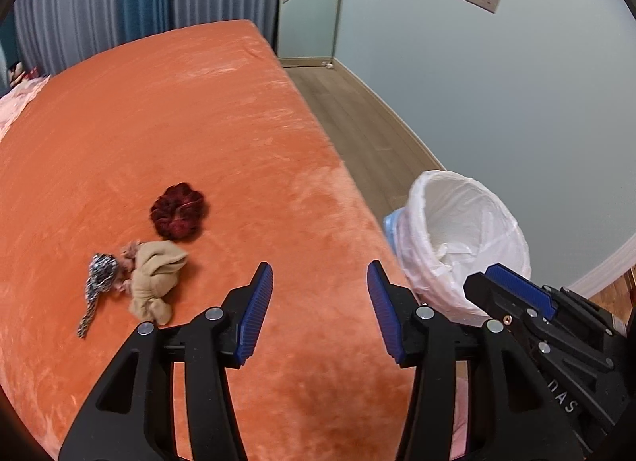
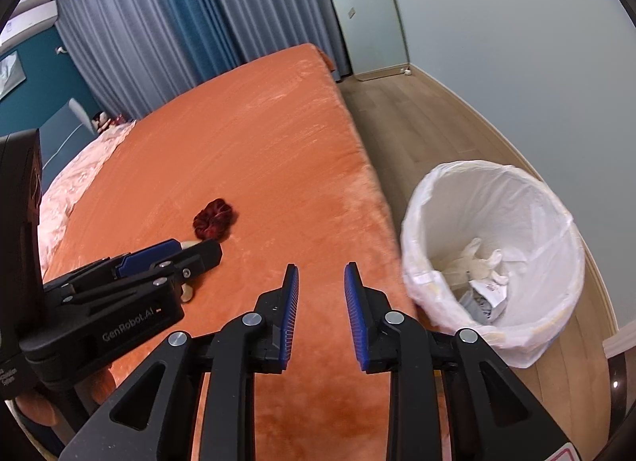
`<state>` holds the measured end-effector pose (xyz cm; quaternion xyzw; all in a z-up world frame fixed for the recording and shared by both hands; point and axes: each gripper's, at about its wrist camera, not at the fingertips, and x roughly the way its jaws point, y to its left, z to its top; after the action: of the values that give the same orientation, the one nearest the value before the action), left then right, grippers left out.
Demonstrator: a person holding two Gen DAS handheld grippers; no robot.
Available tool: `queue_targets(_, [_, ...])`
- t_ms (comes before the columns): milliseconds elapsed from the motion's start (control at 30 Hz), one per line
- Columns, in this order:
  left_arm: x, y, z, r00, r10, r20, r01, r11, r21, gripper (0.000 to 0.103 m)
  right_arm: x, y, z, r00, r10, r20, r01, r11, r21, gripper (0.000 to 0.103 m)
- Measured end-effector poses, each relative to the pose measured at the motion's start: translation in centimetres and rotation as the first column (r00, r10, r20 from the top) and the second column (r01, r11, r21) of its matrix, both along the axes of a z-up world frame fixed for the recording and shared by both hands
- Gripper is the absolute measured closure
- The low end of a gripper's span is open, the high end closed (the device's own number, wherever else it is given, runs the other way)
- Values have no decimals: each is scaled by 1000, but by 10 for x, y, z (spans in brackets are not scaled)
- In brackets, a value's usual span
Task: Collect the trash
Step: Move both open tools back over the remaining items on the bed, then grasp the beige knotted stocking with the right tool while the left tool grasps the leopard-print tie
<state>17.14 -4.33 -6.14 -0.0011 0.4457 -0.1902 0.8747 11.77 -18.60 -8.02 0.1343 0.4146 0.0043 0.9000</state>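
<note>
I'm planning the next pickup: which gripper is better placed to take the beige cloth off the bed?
Probably the left gripper: it is open, empty and nearer the beige cloth. The right gripper, also empty, sits toward the lined bin.

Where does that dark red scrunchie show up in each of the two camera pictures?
Left wrist view: dark red scrunchie left of centre on the orange bed, just above the beige cloth.
Right wrist view: scrunchie left of centre, smaller.
Shared landmark: white-lined trash bin on the right.
</note>
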Motion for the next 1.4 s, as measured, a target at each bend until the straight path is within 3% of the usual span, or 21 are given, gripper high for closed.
queue_targets(100, [4, 26, -5, 999, 43, -9, -43, 999, -2, 56, 4, 21, -4, 1000, 24, -9, -24, 1000, -1, 68])
queue_targets(400, [13, 109, -30, 979, 197, -46, -197, 980, -2, 44, 19, 85, -23, 992, 109, -63, -109, 994, -1, 61])
queue_targets(767, [35, 197, -65, 935, 340, -99, -340, 940, 15, 36, 52, 162, -53, 968, 210, -135, -211, 977, 2, 61])
queue_targets(1100, [70, 229, -100, 916, 356, -186, -365, 931, -19, 31, 93, 205, -90, 948, 239, -208, -240, 971, 23, 61])
queue_targets(1267, [88, 236, -121, 905, 353, -235, -372, 927, -39, 31, 114, 219, -104, 944, 238, -228, -237, 971, 32, 53])
queue_targets(1333, [93, 238, -126, 904, 350, -246, -371, 927, -45, 32, 121, 224, -110, 941, 240, -238, -240, 970, 34, 53])
queue_targets(1400, [97, 241, -131, 903, 343, -259, -370, 927, -62, 40, 128, 228, -117, 938, 243, -248, -243, 969, 32, 53])
